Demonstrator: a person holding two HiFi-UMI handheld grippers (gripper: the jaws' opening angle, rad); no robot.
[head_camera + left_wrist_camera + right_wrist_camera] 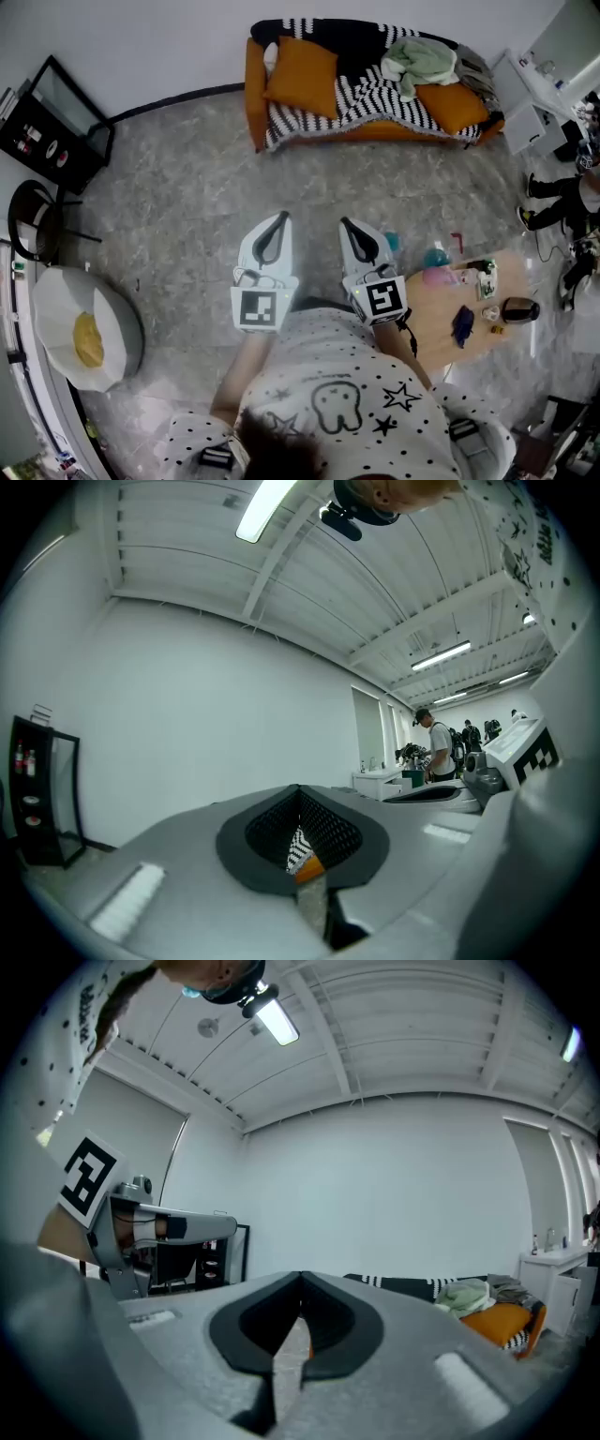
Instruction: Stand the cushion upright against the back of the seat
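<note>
An orange sofa (375,129) with a black-and-white striped cover stands against the far wall. One orange cushion (302,75) leans at its left end, and a second orange cushion (453,105) lies flat at its right end beside a green cloth (419,60). My left gripper (279,217) and right gripper (346,223) are held level side by side over the floor, well short of the sofa, both shut and empty. In the right gripper view the sofa (412,1284), the green cloth (464,1296) and the flat cushion (502,1321) show past the shut right gripper (300,1279). The left gripper (300,789) shows closed jaws.
A low wooden table (441,328) with small items stands right of me. A white round seat (103,328) with a yellow thing on it, a black chair (33,220) and a black shelf (52,122) are on the left. People stand at the far right (562,197). Grey floor lies between me and the sofa.
</note>
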